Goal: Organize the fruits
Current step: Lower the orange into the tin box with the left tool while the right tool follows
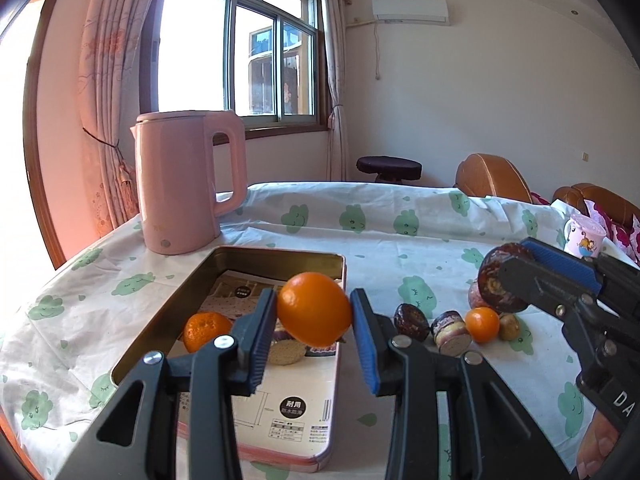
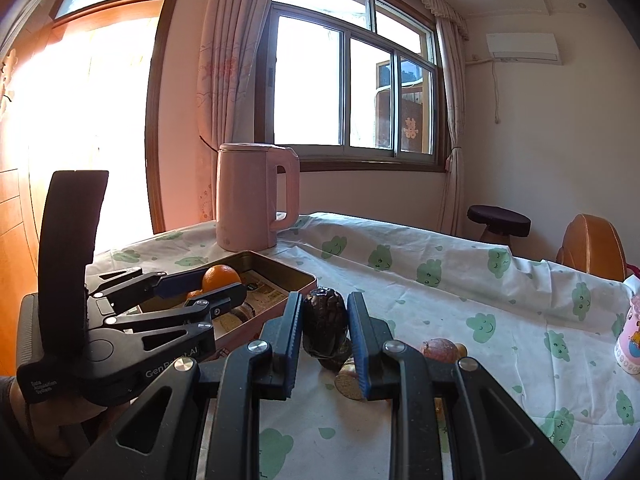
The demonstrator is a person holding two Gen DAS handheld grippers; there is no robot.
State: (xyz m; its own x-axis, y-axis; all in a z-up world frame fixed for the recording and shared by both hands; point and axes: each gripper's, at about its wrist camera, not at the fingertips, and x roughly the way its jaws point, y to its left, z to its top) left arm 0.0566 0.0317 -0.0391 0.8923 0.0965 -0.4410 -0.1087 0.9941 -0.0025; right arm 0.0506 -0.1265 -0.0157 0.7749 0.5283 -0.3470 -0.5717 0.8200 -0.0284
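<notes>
The left tongs (image 1: pixel 314 334) were clenched on an orange (image 1: pixel 314 309), its blue pads pressed to either side, and held it in the air above the open metal tin (image 1: pixel 280 258) on the counter (image 1: pixel 400 248). Inside the tin a mandarin (image 1: pixel 206 330) lay at about 9 o'clock from the held orange, with a pale round fruit slice (image 1: pixel 285 352) just below it on the printed paper lining.

The right tongs (image 2: pixel 324 334) were grasping a dark, wrinkled passion fruit (image 2: pixel 325 326), lifted clear of the cloth — in the left wrist view it sat at 2 o'clock, well above the loose fruit.

On the cloud-print tablecloth (image 2: pixel 440 280), at 3 o'clock from the tin, lay a small cluster: two dark halved passion fruits (image 1: pixel 409 319), a small mandarin (image 1: pixel 483 324) touching a brownish fruit (image 1: pixel 509 326), and a reddish one (image 1: pixel 477 295) behind.

A pink kettle (image 1: pixel 180 184) stood at 12 o'clock beyond the tin — near the counter's far edge — and a pink cartoon cup (image 1: pixel 585 237) stood far off at the right side.
</notes>
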